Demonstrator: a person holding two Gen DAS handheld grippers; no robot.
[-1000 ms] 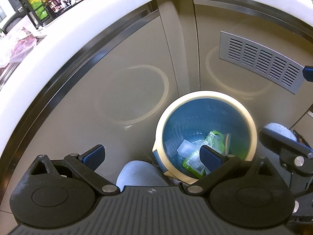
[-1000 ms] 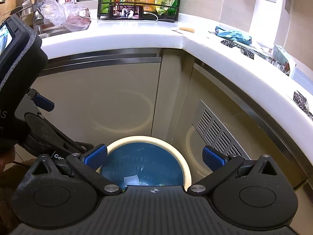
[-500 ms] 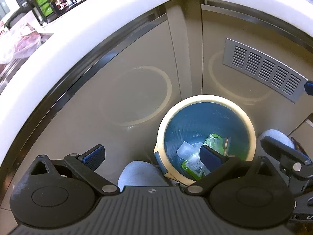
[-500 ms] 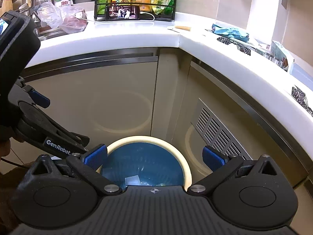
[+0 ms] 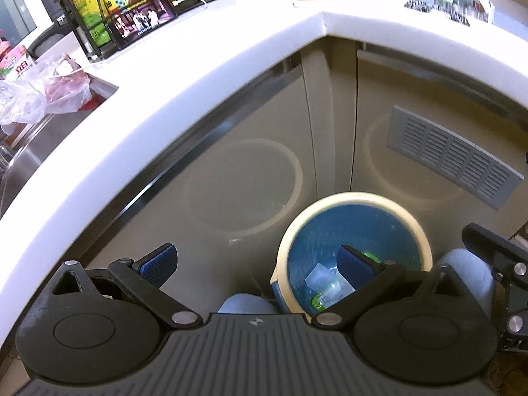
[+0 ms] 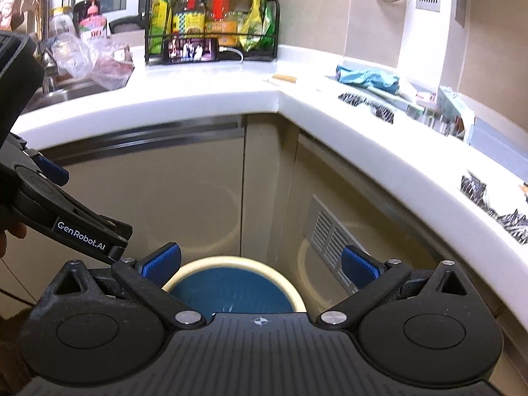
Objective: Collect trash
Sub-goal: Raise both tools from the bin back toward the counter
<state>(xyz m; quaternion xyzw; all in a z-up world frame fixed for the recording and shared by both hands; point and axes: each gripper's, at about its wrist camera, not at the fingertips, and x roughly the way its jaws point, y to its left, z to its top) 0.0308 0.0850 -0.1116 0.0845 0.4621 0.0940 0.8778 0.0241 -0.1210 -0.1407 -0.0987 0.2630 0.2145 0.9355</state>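
Note:
A round trash bin with a cream rim and blue liner stands on the floor in the cabinet corner. It holds a clear plastic piece and a green wrapper. My left gripper is open and empty above the bin's left side. My right gripper is open and empty above the bin. On the white counter lie a blue crumpled wrapper, black-and-white foil scraps and a cigarette-like stick.
A black wire rack of bottles with a phone stands at the back. Plastic bags lie by the sink. A vent grille is in the right cabinet door. The left gripper's body shows at left in the right wrist view.
Both grippers have risen and tilted up, so more of the counter shows and the bin sits lower in both views. Both stayed open.

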